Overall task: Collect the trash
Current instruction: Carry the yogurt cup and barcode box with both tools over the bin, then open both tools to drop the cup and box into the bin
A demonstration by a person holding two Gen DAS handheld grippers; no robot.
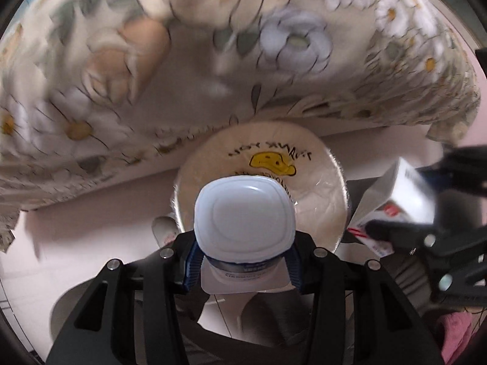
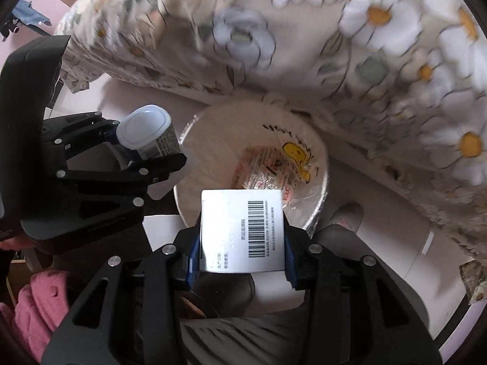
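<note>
claws clench trash above the lined bin (image 2: 319,164): left claw (image 1: 243,269) a yogurt cup (image 1: 245,217), right claw (image 2: 242,261) a barcoded box (image 2: 242,231).

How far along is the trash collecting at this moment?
Done: a printed wrapper already lies in the lined bin. In hand: the left gripper clamps a white cup, the right gripper a barcoded carton, both above the bin. Left: dropping both in. Other trash cannot be seen.
</note>
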